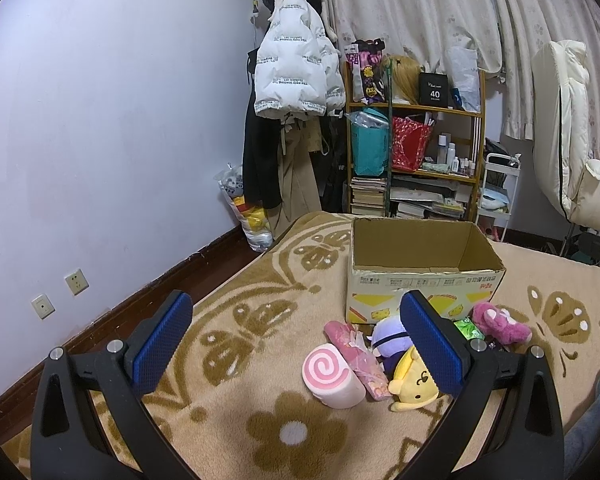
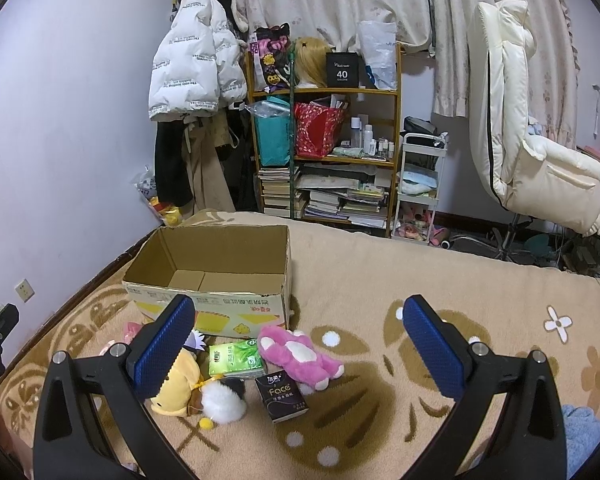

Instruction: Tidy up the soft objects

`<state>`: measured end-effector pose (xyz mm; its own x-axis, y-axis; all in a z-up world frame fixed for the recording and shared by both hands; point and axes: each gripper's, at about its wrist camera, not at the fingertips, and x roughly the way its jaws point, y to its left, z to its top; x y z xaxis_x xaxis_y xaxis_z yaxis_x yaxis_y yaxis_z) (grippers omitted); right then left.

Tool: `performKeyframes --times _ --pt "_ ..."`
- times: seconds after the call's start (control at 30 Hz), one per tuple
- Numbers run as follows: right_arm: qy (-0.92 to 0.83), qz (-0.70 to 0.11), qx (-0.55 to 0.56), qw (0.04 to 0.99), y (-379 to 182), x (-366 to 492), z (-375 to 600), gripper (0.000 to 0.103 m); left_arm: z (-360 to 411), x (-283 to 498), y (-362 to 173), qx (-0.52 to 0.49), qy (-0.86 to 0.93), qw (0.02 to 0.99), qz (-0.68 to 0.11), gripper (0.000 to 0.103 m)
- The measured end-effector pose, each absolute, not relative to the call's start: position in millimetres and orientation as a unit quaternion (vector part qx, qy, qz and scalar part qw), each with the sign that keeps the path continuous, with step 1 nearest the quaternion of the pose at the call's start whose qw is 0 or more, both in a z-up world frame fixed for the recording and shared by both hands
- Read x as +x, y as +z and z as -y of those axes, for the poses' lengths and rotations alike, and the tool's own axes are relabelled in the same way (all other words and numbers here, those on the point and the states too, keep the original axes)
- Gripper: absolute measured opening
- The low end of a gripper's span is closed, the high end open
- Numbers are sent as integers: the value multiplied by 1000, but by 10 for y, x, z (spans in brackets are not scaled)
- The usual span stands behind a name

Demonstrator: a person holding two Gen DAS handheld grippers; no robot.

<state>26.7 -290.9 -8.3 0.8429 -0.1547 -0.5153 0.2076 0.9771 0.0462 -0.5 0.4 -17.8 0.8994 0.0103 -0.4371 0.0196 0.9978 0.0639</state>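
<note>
On the beige floral-patterned blanket (image 2: 380, 264), directly in front of the open brown cardboard box (image 2: 216, 272), lies a cluster of soft items. The pink plush bear with white belly (image 2: 296, 354) lies on its back, nearest the box's right corner. Just beside it sits a green tissue pack (image 2: 236, 360), and a black tissue pack marked "Face" (image 2: 282, 396) lies in front of both. A yellow plush toy (image 2: 176, 388) rests at the left, touching a white fluffy pom-pom toy (image 2: 222, 400). In the left wrist view, a pink swirl-roll cushion (image 1: 332, 376) lies on its side, against a pink wrapped bundle (image 1: 356, 356); a purple round plush (image 1: 390, 340) sits behind the yellow toy. The box interior shows bare cardboard only.

Left gripper (image 1: 296, 344): blue-padded fingers spread wide, holding nothing, above the blanket. Right gripper (image 2: 296, 352): fingers likewise spread wide, holding nothing, above the cluster.
</note>
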Motion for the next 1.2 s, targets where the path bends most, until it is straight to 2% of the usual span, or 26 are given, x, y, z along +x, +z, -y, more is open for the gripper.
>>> performKeyframes --times 0.17,0.53,1.2 --pt "-93 -273 51 956 -315 294 2887 103 -20 92 -237 30 -2 968 -248 103" --pt "-93 -303 28 948 -325 431 2815 103 26 428 -459 36 1 942 -333 103" --pt "-99 -369 51 923 -565 1087 3017 103 205 1025 -859 34 -12 911 -410 103"
